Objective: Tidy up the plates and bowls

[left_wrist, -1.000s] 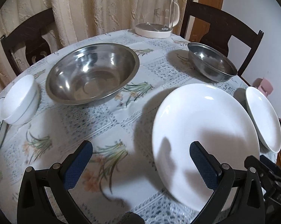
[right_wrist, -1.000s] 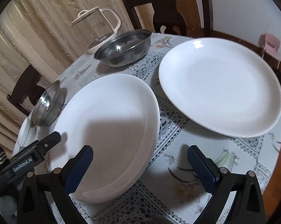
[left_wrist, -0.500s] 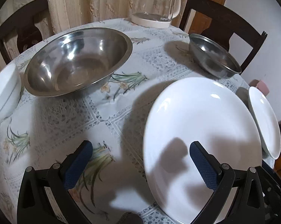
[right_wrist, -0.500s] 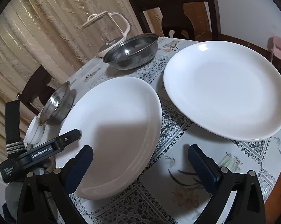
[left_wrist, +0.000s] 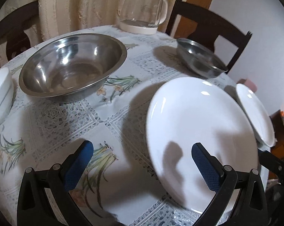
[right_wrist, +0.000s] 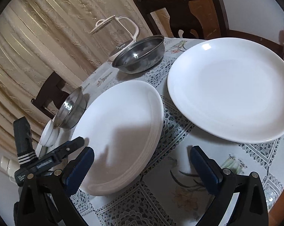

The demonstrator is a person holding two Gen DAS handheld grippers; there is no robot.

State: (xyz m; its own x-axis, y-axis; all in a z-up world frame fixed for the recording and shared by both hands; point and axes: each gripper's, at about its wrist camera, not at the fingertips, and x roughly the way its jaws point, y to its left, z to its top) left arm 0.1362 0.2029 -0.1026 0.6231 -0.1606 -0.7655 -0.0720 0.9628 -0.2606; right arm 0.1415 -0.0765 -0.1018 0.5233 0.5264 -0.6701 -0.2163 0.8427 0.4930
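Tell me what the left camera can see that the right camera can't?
Only the left view shows the inside of the big steel bowl; in the right view it appears only edge-on.

Only the right view shows the left gripper's black body from outside, and all of the second white plate.

Both show the near white plate, small steel bowl, glass kettle and flowered tablecloth.

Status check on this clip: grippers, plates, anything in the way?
Left gripper open, empty, over near white plate. Right gripper open, empty, between that plate and second plate. Both plates flat on table. Steel bowls behind, not blocking.
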